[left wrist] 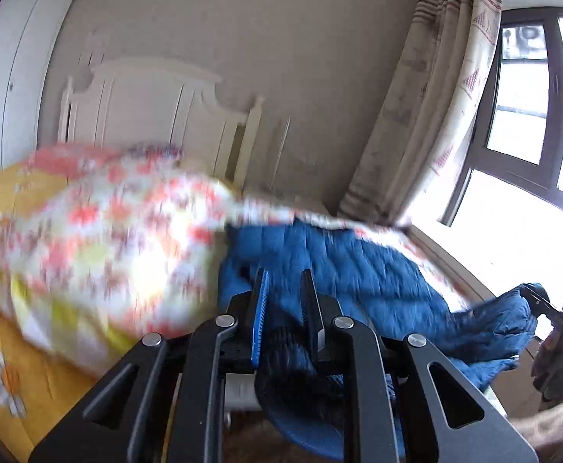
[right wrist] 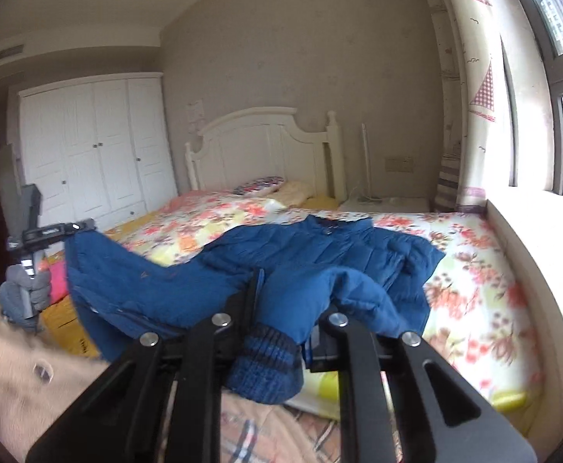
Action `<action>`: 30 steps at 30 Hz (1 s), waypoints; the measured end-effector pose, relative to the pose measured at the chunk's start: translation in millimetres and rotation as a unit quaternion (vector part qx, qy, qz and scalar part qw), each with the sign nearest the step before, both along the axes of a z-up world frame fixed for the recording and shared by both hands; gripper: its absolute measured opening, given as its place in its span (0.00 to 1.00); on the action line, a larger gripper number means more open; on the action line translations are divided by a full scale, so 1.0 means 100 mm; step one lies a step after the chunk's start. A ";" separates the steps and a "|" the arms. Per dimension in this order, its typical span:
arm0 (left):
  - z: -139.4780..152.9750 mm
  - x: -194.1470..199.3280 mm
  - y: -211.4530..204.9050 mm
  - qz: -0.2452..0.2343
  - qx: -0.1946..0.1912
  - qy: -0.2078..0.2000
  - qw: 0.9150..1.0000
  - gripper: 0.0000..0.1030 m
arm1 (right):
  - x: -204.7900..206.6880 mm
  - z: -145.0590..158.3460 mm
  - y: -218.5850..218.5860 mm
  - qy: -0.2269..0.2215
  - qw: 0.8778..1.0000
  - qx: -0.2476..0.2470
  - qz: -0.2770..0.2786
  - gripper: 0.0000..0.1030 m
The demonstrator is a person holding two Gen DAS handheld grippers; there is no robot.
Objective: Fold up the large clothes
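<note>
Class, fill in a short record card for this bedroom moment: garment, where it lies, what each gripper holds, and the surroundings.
garment: blue padded jacket with dark knit cuffs
location: partly on the floral bedspread, partly lifted
left gripper: shut on a jacket sleeve
right gripper: shut on the other sleeve, by its knit cuff
surroundings: white headboard, white wardrobe, patterned curtain, window

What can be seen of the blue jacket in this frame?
The blue jacket is a quilted, padded garment with dark ribbed knit cuffs. Its body and collar lie spread on the floral bedcover, while both sleeve ends are lifted. The right tool is shut on one cuff, and the left tool is shut on the other sleeve end.
</note>
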State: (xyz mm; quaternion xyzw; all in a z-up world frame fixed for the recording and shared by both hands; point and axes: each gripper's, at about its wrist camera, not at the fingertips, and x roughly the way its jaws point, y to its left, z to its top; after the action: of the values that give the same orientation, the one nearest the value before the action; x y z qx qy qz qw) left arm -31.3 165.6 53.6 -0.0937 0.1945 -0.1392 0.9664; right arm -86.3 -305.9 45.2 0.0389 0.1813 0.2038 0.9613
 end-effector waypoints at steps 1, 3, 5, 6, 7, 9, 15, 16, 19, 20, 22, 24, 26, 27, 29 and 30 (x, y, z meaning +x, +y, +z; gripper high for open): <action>0.10 0.13 -0.06 0.010 0.011 -0.007 1.000 0.17 | 0.25 0.07 -0.02 0.013 1.000 -0.004 -0.010 0.15; 0.36 0.68 -0.26 0.034 0.040 -0.012 0.999 0.17 | 0.76 0.14 -0.06 0.039 0.999 -0.008 -0.028 0.15; 0.50 1.29 -0.43 0.034 0.051 0.007 0.998 0.17 | 1.43 0.17 -0.06 0.070 0.997 -0.017 -0.034 0.16; 0.53 1.59 -0.54 0.041 0.064 0.015 0.997 0.17 | 1.73 0.16 -0.01 0.083 0.996 -0.020 -0.040 0.16; 0.53 1.99 -0.66 0.052 0.080 0.022 0.995 0.17 | 1.98 0.14 0.01 0.096 0.994 -0.019 -0.047 0.16; 0.46 2.56 -0.80 0.085 0.103 0.032 0.991 0.17 | 2.43 0.03 0.03 0.118 0.991 -0.004 -0.062 0.16; 0.29 3.79 -0.54 0.174 0.050 0.052 0.982 0.17 | 3.49 -0.68 -0.43 0.234 0.954 0.100 -0.160 0.19; 0.24 3.92 -0.47 0.178 0.044 0.066 0.981 0.17 | 3.57 -0.84 -0.55 0.256 0.941 0.128 -0.182 0.25; 0.03 4.08 -0.38 0.136 0.072 0.097 0.983 0.17 | 3.62 -1.00 -0.70 0.273 0.930 0.175 -0.173 0.46; -0.06 4.10 -0.37 0.114 0.085 0.110 0.984 0.17 | 3.60 -0.98 -0.70 0.269 0.933 0.178 -0.161 0.57; -0.32 4.17 -0.33 0.057 0.102 0.157 0.981 0.17 | 3.54 -0.86 -0.69 0.260 0.945 0.155 -0.127 0.77; -0.66 4.21 -0.22 0.000 0.095 0.219 0.971 0.17 | 3.43 -0.73 -0.77 0.243 0.952 0.140 -0.119 0.83; -0.93 4.21 -0.09 -0.023 0.086 0.255 0.963 0.17 | 3.30 -0.61 -0.99 0.220 0.955 0.148 -0.134 0.83; -1.02 4.21 -0.04 -0.032 0.079 0.263 0.961 0.17 | 3.26 -0.53 -1.09 0.210 0.955 0.152 -0.147 0.83; -1.18 4.18 0.02 -0.054 0.060 0.277 0.957 0.17 | 3.20 -0.47 -1.29 0.193 0.956 0.125 -0.179 0.83; -1.24 4.17 0.02 -0.066 0.052 0.284 0.955 0.17 | 3.23 -0.51 -1.33 0.201 0.956 0.106 -0.185 0.84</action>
State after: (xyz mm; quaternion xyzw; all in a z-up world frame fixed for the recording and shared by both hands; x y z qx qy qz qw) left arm 385.5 167.9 -70.7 -0.0663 0.4734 -0.1606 0.8636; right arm 236.6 -438.7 -5.6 0.2138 0.3375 0.0286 0.9163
